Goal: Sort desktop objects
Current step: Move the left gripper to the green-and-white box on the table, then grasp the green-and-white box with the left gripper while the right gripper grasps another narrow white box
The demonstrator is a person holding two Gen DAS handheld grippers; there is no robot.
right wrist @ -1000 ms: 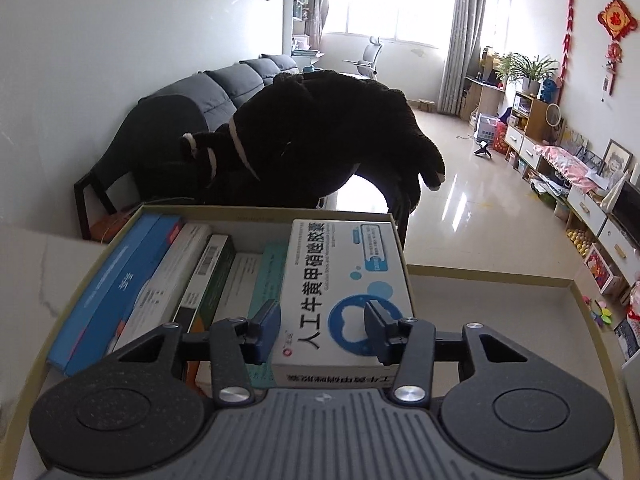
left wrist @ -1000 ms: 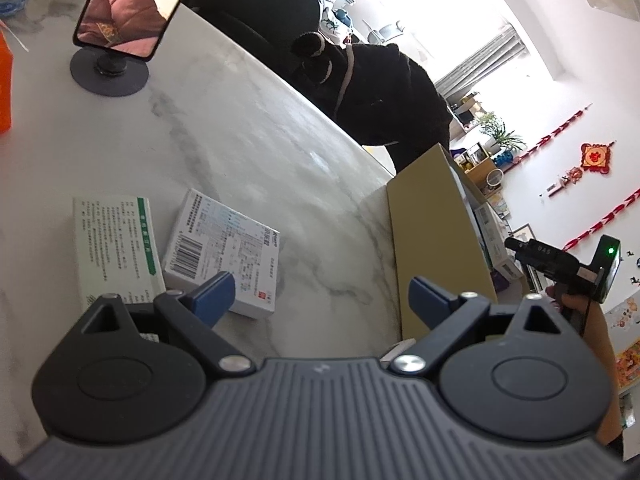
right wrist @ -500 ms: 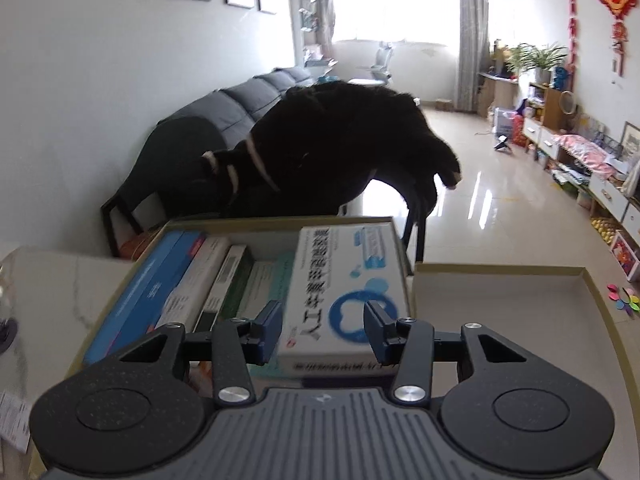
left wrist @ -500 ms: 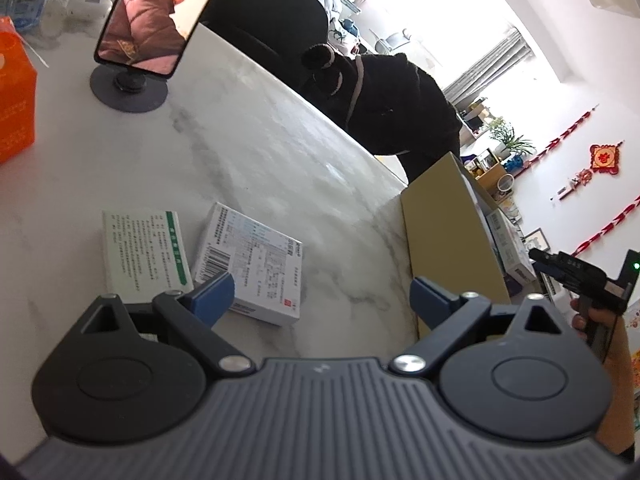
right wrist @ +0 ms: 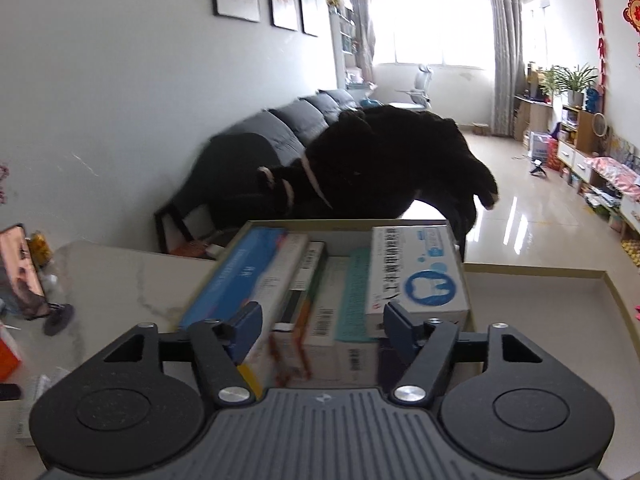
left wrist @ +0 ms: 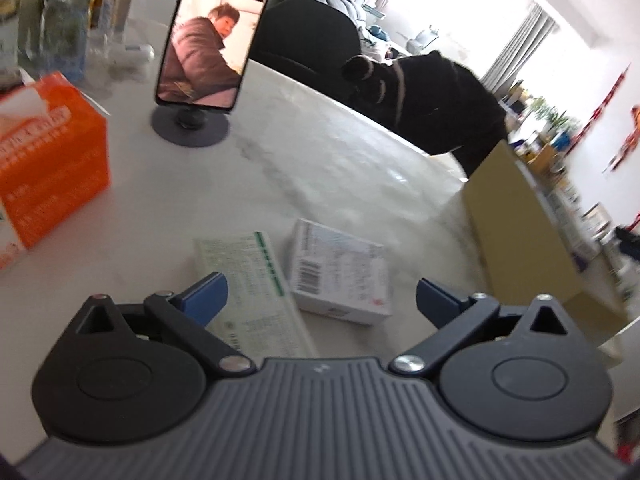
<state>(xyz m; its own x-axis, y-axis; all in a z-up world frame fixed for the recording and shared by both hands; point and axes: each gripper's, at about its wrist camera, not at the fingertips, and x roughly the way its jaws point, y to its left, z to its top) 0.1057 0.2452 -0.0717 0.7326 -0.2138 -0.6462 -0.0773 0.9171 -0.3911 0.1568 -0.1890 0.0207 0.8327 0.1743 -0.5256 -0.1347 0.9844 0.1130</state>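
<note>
Right gripper (right wrist: 322, 326) just opened, empty, above cardboard box (right wrist: 240, 236); left gripper (left wrist: 322, 294) wide over white carton (left wrist: 340, 272).

Table top (left wrist: 360, 168): white marble with grey veining. Tissue box (left wrist: 48, 160): orange with white lettering. Flat packet (left wrist: 248, 280): white with a green stripe. Small carton (left wrist: 340, 276): white with a black barcode. Storage box (left wrist: 516, 240): tan cardboard. Medicine box (right wrist: 420, 276): white with a blue circle. Long box (right wrist: 236, 276): blue.
</note>
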